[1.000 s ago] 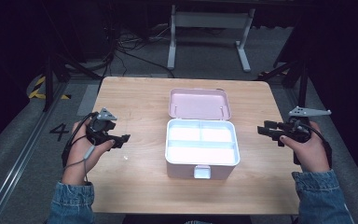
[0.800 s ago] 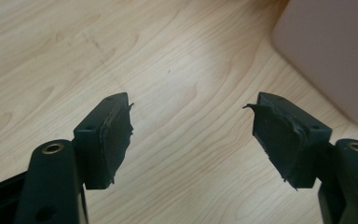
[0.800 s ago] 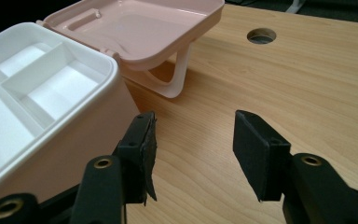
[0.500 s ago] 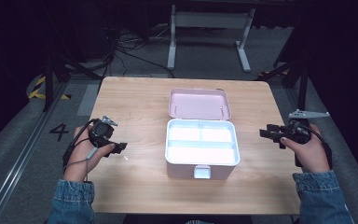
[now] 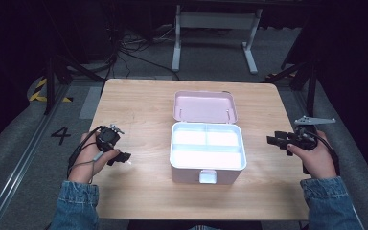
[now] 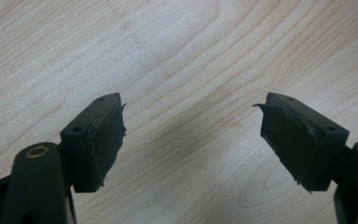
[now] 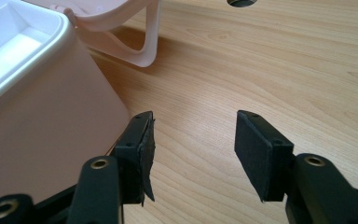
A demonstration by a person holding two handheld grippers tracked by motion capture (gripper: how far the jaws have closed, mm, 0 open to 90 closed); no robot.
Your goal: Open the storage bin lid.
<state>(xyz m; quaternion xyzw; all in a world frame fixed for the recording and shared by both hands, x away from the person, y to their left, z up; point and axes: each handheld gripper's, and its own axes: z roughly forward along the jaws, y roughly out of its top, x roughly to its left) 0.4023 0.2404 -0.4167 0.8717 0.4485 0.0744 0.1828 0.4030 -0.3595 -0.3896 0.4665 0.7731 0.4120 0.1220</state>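
An open pink box stands mid-table, its white divided tray showing and its lid laid back behind it. My left gripper is low over the bare wood left of the box. In the left gripper view its jaws stand wide apart and have just been opening, with nothing but tabletop between them. To the right of the box, my right gripper points toward it. The right gripper view shows it open and empty, with the box wall just beside its left pad.
The wooden table has free room on both sides of the box. A latch tab juts from the box front. The lid's handle rests on the wood behind the box. Dark floor, cables and a metal stand lie beyond the far edge.
The left hand has sunk toward the table and tipped its gripper downward, with the jaws standing wider. The right hand and the box have kept still.
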